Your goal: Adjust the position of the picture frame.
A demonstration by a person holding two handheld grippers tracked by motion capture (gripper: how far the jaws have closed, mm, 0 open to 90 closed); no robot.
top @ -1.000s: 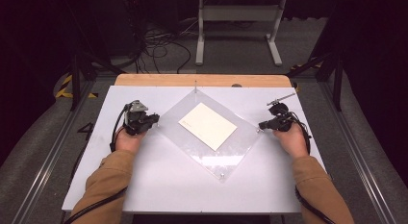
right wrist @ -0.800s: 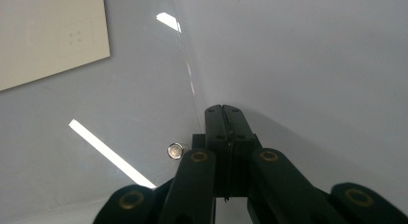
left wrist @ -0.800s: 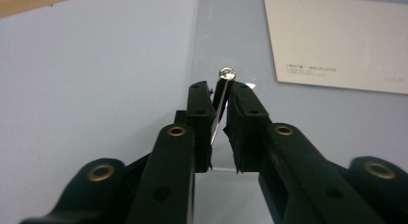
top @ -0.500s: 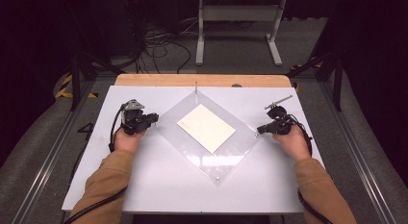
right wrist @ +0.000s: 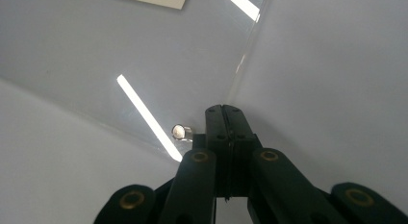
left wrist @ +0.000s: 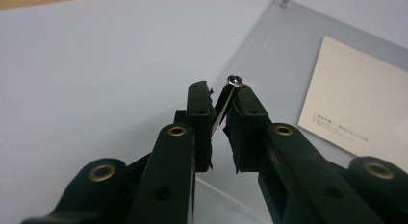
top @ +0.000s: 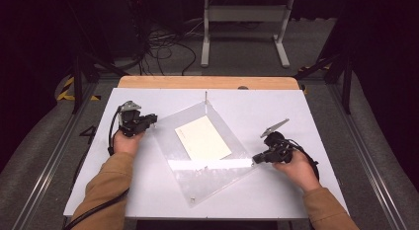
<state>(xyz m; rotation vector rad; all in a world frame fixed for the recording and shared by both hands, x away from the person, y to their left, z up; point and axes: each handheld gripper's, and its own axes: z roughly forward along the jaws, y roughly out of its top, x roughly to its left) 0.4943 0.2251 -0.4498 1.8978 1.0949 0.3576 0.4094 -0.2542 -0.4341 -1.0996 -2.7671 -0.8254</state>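
surface (top: pixel 296 111): bare white all round, your hands pass freely | acrylic sheet (top: pixel 217 178): lies flat mid-surface | upright screw (top: pixel 206 96): stands at sheet's far corner, blocks low sweeps there | card (top: pixel 202 137): flat, no obstacle

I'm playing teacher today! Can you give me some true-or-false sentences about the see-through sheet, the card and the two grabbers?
1. A cream card lies on the clear sheet. True.
2. The left gripper pinches a thin metal pin. True.
3. The right gripper is wide open. False: its jaws are pressed together.
4. The clear sheet stands upright. False: it lies flat on the white table.
5. The card is round. False: it is rectangular.
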